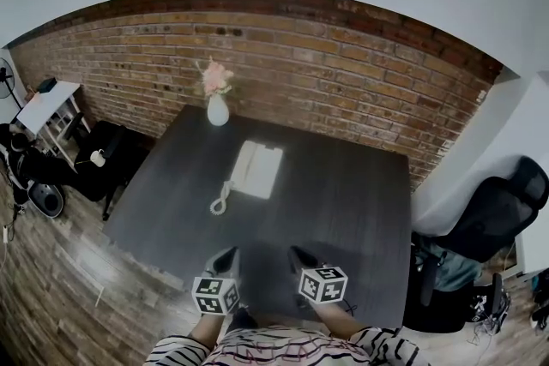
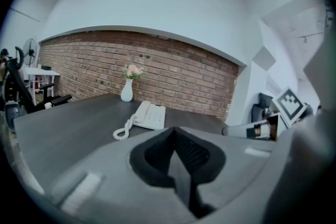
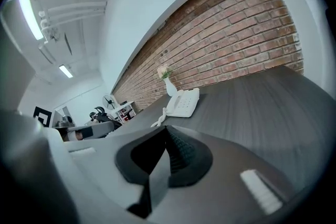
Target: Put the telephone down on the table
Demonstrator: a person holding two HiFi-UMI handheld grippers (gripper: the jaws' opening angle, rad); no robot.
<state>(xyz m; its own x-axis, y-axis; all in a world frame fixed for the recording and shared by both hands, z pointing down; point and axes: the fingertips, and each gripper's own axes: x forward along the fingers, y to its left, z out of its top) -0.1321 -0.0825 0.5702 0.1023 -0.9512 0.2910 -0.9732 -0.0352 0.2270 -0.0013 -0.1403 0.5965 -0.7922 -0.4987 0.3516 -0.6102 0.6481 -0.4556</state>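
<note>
telephone (image 1: 257, 169) lay on desk (image 1: 360, 210); left hand-held gripper (image 1: 225, 257) jaws together; right hand-held gripper (image 1: 300, 256) jaws together

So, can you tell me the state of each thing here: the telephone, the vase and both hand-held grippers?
telephone: lies flat on the table, handset on its base, coiled cord trailing toward the near side, nothing touching it.
vase: upright, holds flowers, near the table's far edge.
left hand-held gripper: shut, empty, apart from the telephone.
right hand-held gripper: shut, empty, apart from the telephone.
</note>
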